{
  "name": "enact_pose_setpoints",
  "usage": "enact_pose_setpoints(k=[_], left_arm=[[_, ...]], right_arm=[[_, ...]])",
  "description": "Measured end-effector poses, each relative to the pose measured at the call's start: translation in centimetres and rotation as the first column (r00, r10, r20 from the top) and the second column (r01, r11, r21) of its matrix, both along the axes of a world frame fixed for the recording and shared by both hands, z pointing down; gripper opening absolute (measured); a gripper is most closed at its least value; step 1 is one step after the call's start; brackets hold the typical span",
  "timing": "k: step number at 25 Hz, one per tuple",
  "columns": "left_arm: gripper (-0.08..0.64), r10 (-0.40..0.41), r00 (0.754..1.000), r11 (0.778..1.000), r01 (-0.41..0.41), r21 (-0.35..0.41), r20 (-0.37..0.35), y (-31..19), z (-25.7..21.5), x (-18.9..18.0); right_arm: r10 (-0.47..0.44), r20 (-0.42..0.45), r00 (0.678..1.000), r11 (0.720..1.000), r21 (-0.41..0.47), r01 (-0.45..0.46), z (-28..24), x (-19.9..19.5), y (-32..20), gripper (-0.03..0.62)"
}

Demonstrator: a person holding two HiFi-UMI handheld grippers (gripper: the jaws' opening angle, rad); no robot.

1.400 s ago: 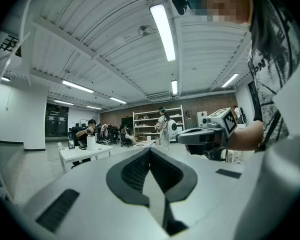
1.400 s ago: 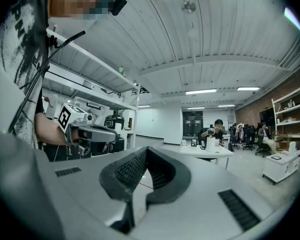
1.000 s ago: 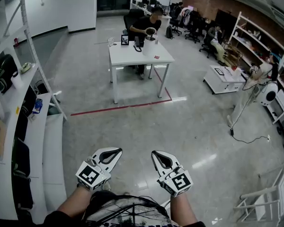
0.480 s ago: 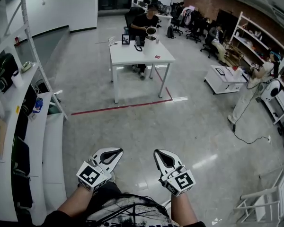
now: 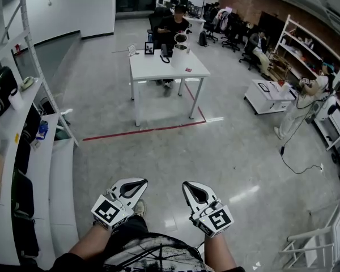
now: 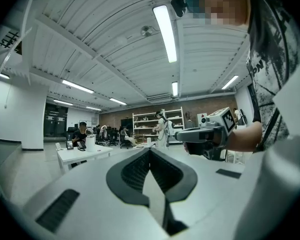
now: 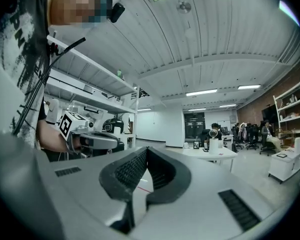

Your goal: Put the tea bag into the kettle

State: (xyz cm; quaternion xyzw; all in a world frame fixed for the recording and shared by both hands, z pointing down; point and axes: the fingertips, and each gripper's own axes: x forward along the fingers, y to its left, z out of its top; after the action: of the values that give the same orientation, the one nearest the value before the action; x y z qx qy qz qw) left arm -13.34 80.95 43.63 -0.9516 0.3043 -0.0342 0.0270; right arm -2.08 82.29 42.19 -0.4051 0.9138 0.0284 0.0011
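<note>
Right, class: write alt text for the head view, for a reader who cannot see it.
The left tongs and right tongs, both shut and empty, are held low over a grey floor, aimed at a distant white table with a seated person behind it.

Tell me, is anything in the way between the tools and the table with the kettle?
Nothing visible blocks the way. Only floor, crossed by a red line, lies between the left tool, the right tool and the white table holding the kettle.
</note>
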Motion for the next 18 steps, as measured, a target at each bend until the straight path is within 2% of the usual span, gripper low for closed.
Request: enact_pose_setpoints(k=[10, 18], left_arm=[[0.009, 0.009, 1.000, 1.000, -0.009, -0.028, -0.002, -8.5, 0.5, -2.1], [0.008, 0.038, 0.999, 0.999, -0.039, -0.008, -0.032, -16.4, -0.8, -3.8]], right_arm=[[-0.001, -0.019, 1.000, 1.000, -0.019, 0.000, -0.3, -2.4, -8.6, 0.011], [0.020, -0.066, 0.998, 1.000, -0.017, -0.021, -1.1, -4.3, -15.5, 0.011]])
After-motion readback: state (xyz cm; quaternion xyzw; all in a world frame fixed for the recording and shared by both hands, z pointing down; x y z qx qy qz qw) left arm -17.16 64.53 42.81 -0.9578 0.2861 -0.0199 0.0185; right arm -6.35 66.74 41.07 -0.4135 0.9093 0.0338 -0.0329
